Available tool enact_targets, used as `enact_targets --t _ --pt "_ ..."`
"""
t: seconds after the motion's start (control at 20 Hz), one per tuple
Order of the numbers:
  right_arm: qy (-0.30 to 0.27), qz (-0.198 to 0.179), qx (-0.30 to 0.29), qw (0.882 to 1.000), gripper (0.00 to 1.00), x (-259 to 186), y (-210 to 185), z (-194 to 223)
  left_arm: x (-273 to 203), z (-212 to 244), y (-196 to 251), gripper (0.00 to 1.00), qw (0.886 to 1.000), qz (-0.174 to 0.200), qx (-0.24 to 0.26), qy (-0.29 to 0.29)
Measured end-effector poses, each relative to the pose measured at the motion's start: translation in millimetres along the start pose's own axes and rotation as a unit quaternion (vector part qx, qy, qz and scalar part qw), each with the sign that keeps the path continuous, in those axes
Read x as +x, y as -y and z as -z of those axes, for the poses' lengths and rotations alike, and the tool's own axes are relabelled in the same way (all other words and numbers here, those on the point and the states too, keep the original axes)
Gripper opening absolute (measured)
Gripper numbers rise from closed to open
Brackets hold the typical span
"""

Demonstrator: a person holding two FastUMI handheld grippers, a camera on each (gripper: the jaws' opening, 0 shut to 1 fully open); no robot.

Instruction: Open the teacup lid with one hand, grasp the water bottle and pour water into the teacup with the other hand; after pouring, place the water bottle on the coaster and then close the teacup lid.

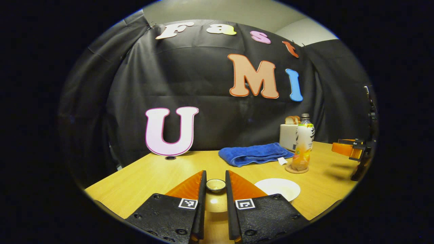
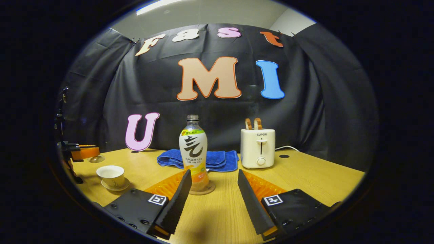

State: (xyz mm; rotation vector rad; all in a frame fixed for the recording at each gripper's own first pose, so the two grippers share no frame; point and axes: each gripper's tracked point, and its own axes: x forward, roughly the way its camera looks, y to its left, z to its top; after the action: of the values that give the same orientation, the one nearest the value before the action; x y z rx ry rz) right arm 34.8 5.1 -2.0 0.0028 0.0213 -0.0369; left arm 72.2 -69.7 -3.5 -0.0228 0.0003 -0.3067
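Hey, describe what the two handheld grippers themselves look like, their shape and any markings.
Each gripper, left gripper and right gripper, has two long wedge-shaped fingers on black, bolted plastic bodies. Each body carries a small square black-and-white marker near the finger base. The right gripper's fingers have serrated inner edges.

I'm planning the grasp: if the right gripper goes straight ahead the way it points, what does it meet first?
Most likely the water bottle on its coaster, standing just left of the open right gripper's midline, though depth is hard to judge. The blue towel lies behind it.

Dim overhead light, fisheye-warped edges
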Motion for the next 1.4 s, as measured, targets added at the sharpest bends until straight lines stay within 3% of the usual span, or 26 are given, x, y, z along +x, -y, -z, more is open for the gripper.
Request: enact_targets --t 0.1,0.15,0.6,0.85,1.1,1.4 --pt "0.004 0.034 -0.001 0.999 0.91 -2 17 -3 4 0 18 0.25 1.000 0.027 0.000 0.000" --pt "0.005 0.043 0.000 0.999 0.87 -3 20 -4 6 0 28 0.25 0.999 0.041 -0.001 0.002" --pt "0.006 0.042 -0.001 0.999 0.87 -13 21 -6 0 -1 93 0.25 0.988 0.153 0.001 -0.001" --pt "0.005 0.041 -0.001 0.999 0.90 -12 21 -6 3 2 89 0.26 0.989 0.145 0.003 -0.014" --pt "0.006 0.041 -0.001 0.999 0.87 -12 21 -6 5 14 90 0.24 0.990 0.133 0.019 -0.053" --pt "0.006 0.041 -0.001 0.999 0.87 -12 21 -6 7 15 90 0.25 0.989 0.134 0.021 -0.061"
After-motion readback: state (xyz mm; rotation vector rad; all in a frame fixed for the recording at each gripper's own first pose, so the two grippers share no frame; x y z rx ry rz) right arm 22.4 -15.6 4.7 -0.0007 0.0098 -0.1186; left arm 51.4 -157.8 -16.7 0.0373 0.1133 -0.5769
